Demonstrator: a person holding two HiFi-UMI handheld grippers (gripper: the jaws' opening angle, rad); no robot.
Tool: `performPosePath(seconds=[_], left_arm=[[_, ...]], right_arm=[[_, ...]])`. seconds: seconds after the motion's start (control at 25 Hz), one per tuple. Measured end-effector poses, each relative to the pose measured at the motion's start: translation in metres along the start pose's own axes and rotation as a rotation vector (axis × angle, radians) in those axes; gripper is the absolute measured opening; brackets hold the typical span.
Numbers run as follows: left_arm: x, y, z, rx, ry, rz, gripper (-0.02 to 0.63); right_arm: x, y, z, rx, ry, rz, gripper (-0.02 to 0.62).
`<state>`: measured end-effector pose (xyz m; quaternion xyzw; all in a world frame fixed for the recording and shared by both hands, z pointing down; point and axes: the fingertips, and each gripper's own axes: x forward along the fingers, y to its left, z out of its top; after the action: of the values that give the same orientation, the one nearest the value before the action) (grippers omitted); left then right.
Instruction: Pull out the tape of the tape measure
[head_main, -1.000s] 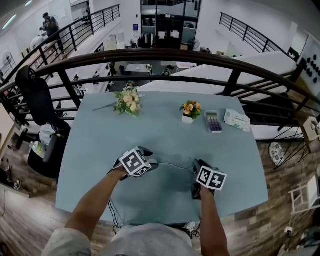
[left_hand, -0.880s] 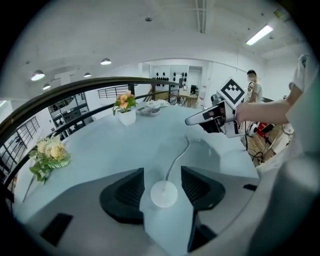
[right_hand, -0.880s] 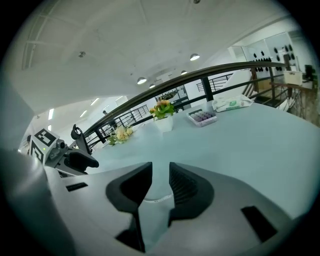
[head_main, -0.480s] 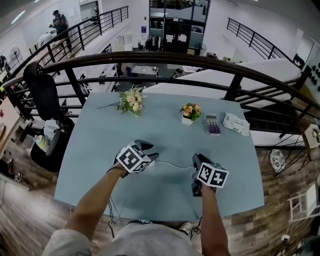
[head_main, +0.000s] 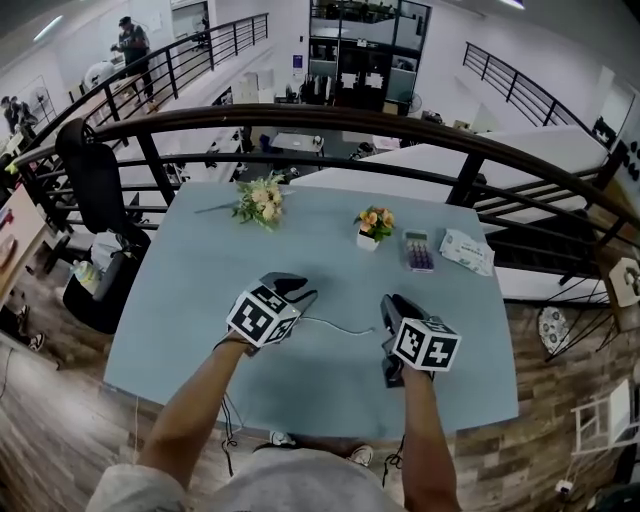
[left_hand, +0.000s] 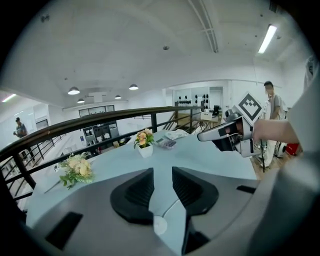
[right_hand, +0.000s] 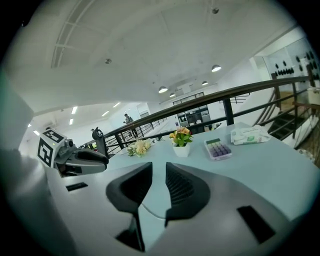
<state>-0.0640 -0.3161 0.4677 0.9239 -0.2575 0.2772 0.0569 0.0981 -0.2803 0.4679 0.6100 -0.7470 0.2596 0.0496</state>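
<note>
1. The tape (head_main: 338, 327) is a thin pale strip strung btw the two grippers. It hangs over the near middle of the worktop (head_main: 190, 300) in a shallow sag. We can't pick out the case in any view.
2. Handling, our read: v. light, floppy rather than stiff, narrow and prob. slick, so it'd slide through a loose pinch. Likely spring-loaded, so it'll want to run back if let go. Not fragile, though a sharp bend could kink it.
3. Where to hold: at the small white round end piece (left_hand: 160, 225), which gives the pads sth to catch on, w/ the case held on the other side. Pull straight along the strip.
4. The left hand-held gripper (left_hand: 163, 175): its jaws have just been closing and now leave a slim gap w/ worktop showing through. The tape runs up that gap along one pad's inner face, w/ the end piece at the gap's near end. We don't see the pads squeezing it.
5. The right hand-held gripper (right_hand: 159, 170): jaws a little apart too. The tape crosses the near end of the gap, and we can't tell whether the pads bite on it.
</note>
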Motion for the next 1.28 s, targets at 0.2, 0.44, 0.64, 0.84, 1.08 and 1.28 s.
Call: performPosePath(seconds=[0.2, 0.44, 0.64, 0.84, 1.08, 1.28], left_arm=[[-0.007, -0.006, 0.016, -0.061, -0.058, 0.059, 0.083], [-0.019, -0.017, 0.031, -0.066, -0.098, 0.123, 0.055], [-0.027, -0.024, 0.037, -0.099, -0.129, 0.180, 0.032], [-0.031, -0.029, 0.040, -0.120, -0.149, 0.231, 0.003], [-0.040, -0.038, 0.046, -0.154, -0.173, 0.273, -0.002], [-0.042, -0.039, 0.046, -0.143, -0.175, 0.295, -0.002]], right_arm=[[-0.014, 0.005, 0.019, -0.040, -0.035, 0.046, 0.086], [-0.029, 0.010, 0.041, -0.088, -0.076, 0.087, 0.064], [-0.037, 0.015, 0.051, -0.146, -0.099, 0.114, 0.049], [-0.046, 0.016, 0.058, -0.205, -0.128, 0.131, 0.021], [-0.058, 0.013, 0.061, -0.244, -0.144, 0.136, 0.005], [-0.067, 0.007, 0.065, -0.264, -0.162, 0.124, 0.003]])
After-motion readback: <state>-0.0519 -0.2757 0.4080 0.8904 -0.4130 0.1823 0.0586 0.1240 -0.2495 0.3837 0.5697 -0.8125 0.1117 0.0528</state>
